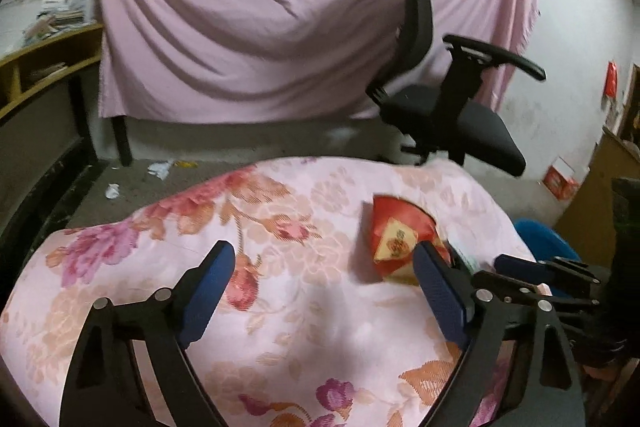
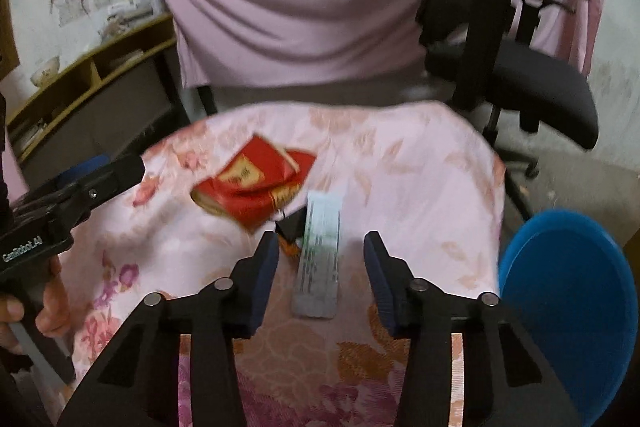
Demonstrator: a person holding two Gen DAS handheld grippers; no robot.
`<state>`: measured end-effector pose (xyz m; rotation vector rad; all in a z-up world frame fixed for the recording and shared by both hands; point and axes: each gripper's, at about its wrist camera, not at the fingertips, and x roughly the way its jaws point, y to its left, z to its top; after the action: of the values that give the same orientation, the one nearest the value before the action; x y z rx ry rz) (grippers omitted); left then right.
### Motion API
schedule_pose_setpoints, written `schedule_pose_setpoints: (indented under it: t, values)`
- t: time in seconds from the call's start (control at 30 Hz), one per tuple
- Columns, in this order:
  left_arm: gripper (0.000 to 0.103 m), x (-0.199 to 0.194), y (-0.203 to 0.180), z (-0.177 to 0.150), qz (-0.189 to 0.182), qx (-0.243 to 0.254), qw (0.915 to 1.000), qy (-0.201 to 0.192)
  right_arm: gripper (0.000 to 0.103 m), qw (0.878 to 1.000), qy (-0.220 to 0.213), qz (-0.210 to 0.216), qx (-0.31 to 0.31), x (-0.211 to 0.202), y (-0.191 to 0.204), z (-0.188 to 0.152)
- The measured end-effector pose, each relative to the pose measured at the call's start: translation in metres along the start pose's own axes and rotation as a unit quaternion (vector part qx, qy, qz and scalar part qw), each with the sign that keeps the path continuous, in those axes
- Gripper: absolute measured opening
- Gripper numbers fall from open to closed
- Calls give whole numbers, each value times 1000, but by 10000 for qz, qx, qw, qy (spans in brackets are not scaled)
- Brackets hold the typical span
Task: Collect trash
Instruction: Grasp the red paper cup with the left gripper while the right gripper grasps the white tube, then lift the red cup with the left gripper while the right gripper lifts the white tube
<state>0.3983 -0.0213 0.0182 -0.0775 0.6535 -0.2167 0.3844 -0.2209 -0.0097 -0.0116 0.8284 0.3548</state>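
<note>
A crumpled red and gold packet (image 1: 400, 231) (image 2: 256, 183) lies on the floral tablecloth (image 1: 280, 211) (image 2: 420, 179). Beside it rests a long silvery blister strip (image 2: 320, 255), with a small dark scrap (image 2: 292, 223) at its left edge. My right gripper (image 2: 321, 237) (image 1: 500, 267) hovers over the strip, one finger on each side of it; the pads stand clear of it. My left gripper (image 1: 325, 246) (image 2: 100, 171) is wide open above bare cloth, its right finger just in front of the red packet. A hand (image 2: 48, 307) holds the left gripper's handle.
A blue round bin (image 2: 568, 307) (image 1: 540, 239) sits off the table's right side. A black office chair (image 1: 448, 107) (image 2: 500, 59) stands behind the table before a pink hanging sheet (image 1: 260, 19). Paper scraps (image 1: 160, 169) lie on the floor; a wooden shelf (image 1: 48, 59) is at left.
</note>
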Motion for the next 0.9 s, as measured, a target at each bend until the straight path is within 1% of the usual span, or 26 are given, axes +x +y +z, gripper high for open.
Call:
schedule_pose_setpoints:
  t: [0.03, 0.13, 0.17, 0.27, 0.4, 0.53, 0.7, 0.73, 0.77, 0.8, 0.83, 0.9]
  values:
    - [87, 2, 0, -1, -42, 16, 10000, 50, 35, 10000, 78, 56, -4, 3, 1, 0]
    - [87, 7, -3, -2, -153, 20, 9998, 150, 22, 9997, 250, -1, -37, 8, 3, -2]
    - [87, 8, -4, -3, -207, 20, 9996, 187, 20, 9997, 251, 11, -33, 7, 2, -2]
    - [87, 12, -10, -2, -314, 107, 9991, 280, 20, 9998, 206, 73, 42, 4, -1, -2]
    - [87, 23, -23, -1, -420, 352, 9974, 475, 19, 9995, -25, 152, 275, -7, -12, -1]
    - [87, 37, -39, 1, -391, 593, 9952, 679, 19, 9976, -288, 221, 583, -19, -27, -1]
    - [87, 55, -54, 7, -316, 773, 9924, 902, 20, 9951, -343, 376, 852, -20, -39, 0]
    - [84, 60, -57, 8, -254, 830, 9914, 982, 19, 9949, -338, 388, 864, -20, -40, 0]
    - [80, 64, -60, 8, -233, 875, 9905, 1031, 20, 9949, -340, 392, 865, -20, -40, 0]
    - [69, 69, -62, 7, -246, 909, 9894, 1103, 20, 9950, -345, 387, 854, -20, -41, 0]
    - [62, 72, -63, 6, -245, 928, 9885, 1165, 20, 9952, -349, 378, 834, -20, -40, 0]
    - [57, 76, -66, 5, -222, 971, 9874, 1232, 19, 9956, -349, 365, 789, -21, -39, -1]
